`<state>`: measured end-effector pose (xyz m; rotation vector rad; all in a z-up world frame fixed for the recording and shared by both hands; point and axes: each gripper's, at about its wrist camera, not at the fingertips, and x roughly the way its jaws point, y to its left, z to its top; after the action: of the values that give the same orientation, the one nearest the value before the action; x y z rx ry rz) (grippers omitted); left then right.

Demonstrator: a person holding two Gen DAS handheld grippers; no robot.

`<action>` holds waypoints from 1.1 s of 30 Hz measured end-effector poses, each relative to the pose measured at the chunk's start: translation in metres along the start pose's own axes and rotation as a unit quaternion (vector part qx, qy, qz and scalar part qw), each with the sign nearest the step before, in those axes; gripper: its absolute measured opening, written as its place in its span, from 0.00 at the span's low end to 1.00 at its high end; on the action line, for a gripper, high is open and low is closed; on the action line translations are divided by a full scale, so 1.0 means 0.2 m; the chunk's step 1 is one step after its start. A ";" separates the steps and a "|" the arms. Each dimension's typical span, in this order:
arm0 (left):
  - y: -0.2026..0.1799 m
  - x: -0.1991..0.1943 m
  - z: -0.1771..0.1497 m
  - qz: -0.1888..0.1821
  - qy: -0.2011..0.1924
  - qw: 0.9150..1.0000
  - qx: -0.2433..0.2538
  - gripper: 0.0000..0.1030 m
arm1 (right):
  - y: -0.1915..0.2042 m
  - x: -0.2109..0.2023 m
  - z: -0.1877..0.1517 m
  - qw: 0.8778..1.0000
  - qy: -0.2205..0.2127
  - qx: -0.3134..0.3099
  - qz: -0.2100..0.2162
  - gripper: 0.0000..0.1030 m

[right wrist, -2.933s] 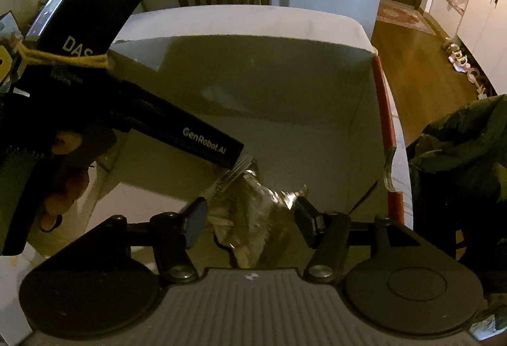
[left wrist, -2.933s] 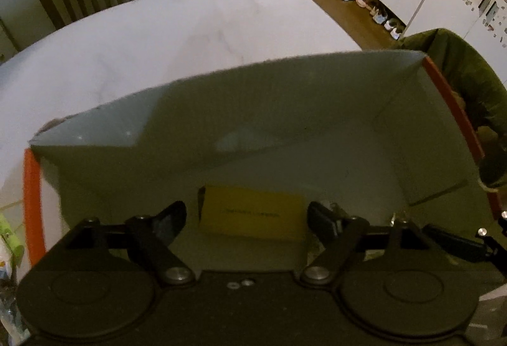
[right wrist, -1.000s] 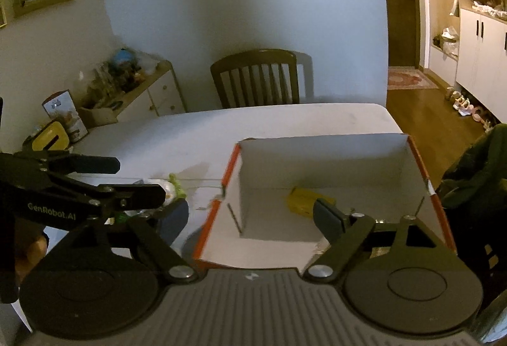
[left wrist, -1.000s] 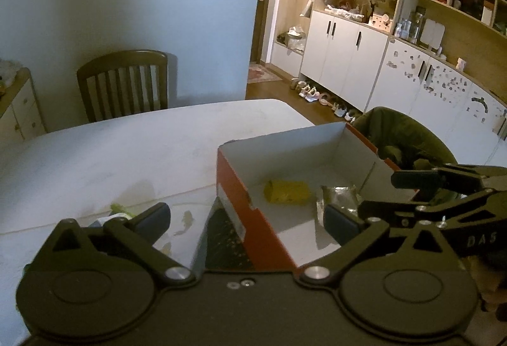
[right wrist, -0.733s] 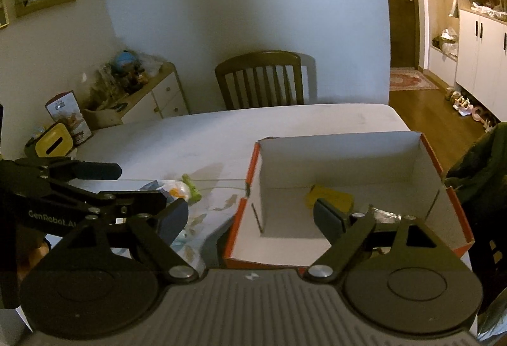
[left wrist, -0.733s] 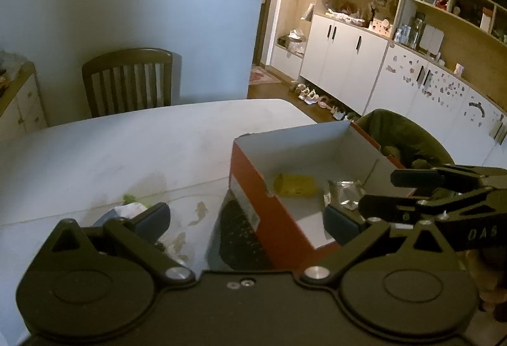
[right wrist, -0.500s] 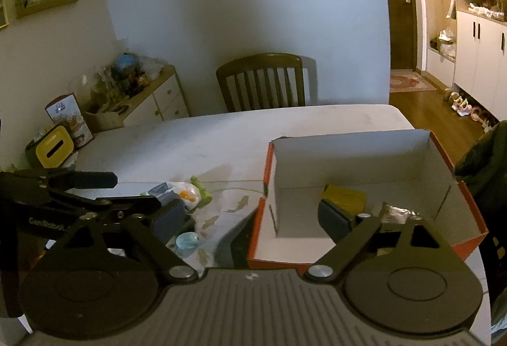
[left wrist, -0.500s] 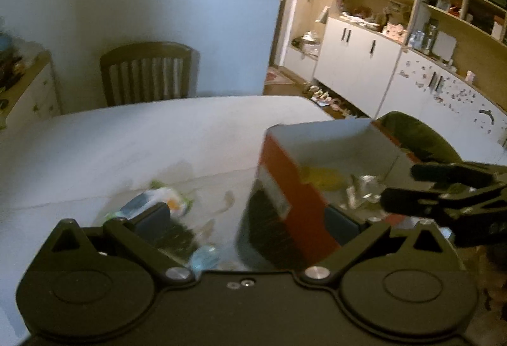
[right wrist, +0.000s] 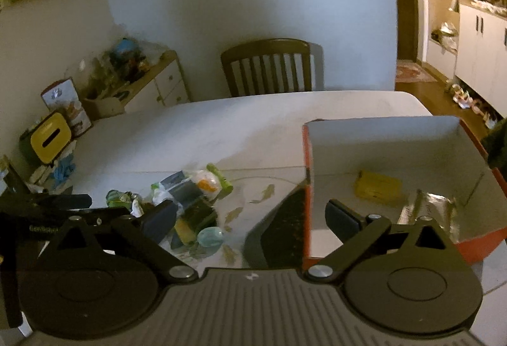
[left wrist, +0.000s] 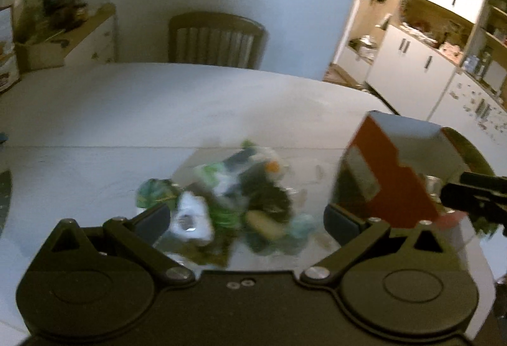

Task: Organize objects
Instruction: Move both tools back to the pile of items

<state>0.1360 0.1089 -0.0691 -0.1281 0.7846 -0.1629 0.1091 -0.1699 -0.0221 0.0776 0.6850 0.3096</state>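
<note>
Right wrist view shows the white desk (right wrist: 221, 130) bare across its far half, up to the far edge where one brown slatted wooden chair (right wrist: 269, 67) stands. One orange cardboard box with a white inside (right wrist: 305, 156) sits on the right part of the desk, its open top facing up. Two things lie in it: a yellow rectangular packet (right wrist: 377, 184) near the middle and a crinkled silver foil wrapper (right wrist: 427, 209) just beside it, toward the near wall. Left of the box, with a strip of bare desk between, lies a heap of small mixed items (right wrist: 187, 200), green, white, orange, yellow and pale blue; their number cannot be told. The right claw (right wrist: 250, 219) is released, its jaws having just been opening, nothing gripped between them. The left claw (left wrist: 247, 221) hangs above the heap in its own blurred view, jaws wide apart and pressing on nothing. A cluttered low cabinet (right wrist: 152, 83) stands against the left wall.
</note>
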 end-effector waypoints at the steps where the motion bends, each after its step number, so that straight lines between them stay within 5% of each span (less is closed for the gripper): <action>1: 0.03 0.01 0.00 0.006 0.000 1.000 -0.003 1.00 | 0.03 0.02 0.00 1.000 0.002 -0.007 -0.001 0.98; 20: 0.37 0.22 0.00 0.051 0.024 0.997 -0.047 0.97 | 0.24 0.52 -0.12 0.994 0.095 -0.054 -0.006 0.98; 27: 0.43 0.25 -0.01 0.047 0.029 0.997 -0.055 0.82 | 0.23 0.66 -0.16 0.992 0.116 -0.047 -0.008 0.96; 33: 0.44 0.28 0.01 0.040 0.031 0.997 -0.058 0.74 | 0.24 0.74 -0.16 0.990 0.128 -0.050 -0.008 0.86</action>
<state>0.1848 0.1851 -0.1226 -0.2022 0.8602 -0.0445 0.1837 -0.0796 -0.1286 -0.0652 0.9228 0.3426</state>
